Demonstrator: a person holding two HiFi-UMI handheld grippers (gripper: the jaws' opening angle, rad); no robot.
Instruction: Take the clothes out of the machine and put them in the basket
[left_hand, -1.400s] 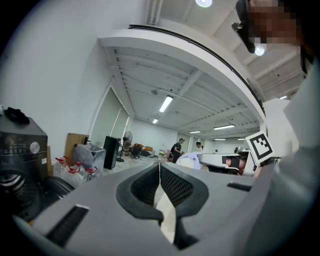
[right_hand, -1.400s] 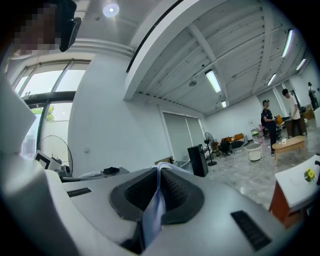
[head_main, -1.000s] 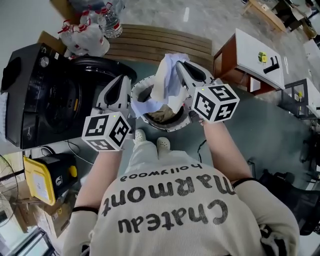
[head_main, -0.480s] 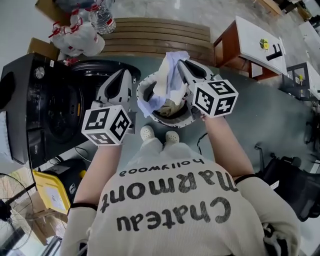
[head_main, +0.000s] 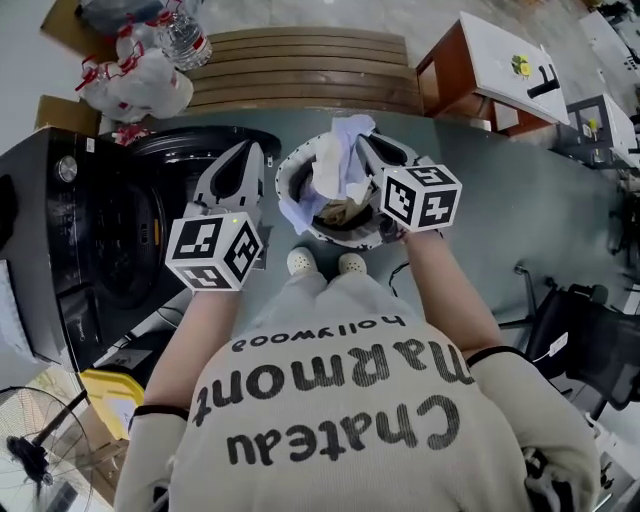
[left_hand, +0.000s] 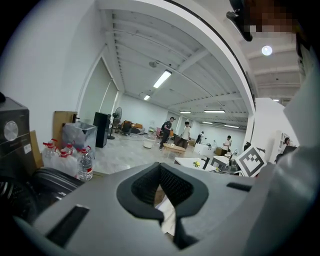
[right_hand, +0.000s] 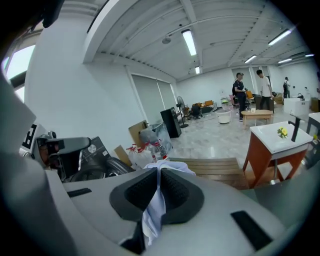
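A white round basket (head_main: 345, 241) stands on the floor in front of my feet, with a brownish garment (head_main: 345, 212) inside. My right gripper (head_main: 362, 140) is over the basket's far right side, shut on a pale blue-white cloth (head_main: 335, 160) that hangs into the basket and over its left rim. In the right gripper view the cloth (right_hand: 152, 220) is pinched between the pads of the right gripper (right_hand: 159, 172). My left gripper (head_main: 252, 150) is shut with nothing in it, between the basket and the black washing machine (head_main: 70, 250), whose door (head_main: 190, 150) stands open. The left gripper (left_hand: 160, 167) shows closed pads.
A slatted wooden bench (head_main: 300, 70) lies beyond the basket, with a pack of water bottles (head_main: 140, 75) at its left. A white-topped table (head_main: 505, 70) stands at far right. A dark chair (head_main: 590, 350) is at right, a yellow box (head_main: 100, 385) and a fan (head_main: 30, 450) at lower left.
My right gripper has come down with the cloth, which now hangs deeper in the basket. The left gripper has sunk a little and stays shut beside the basket.
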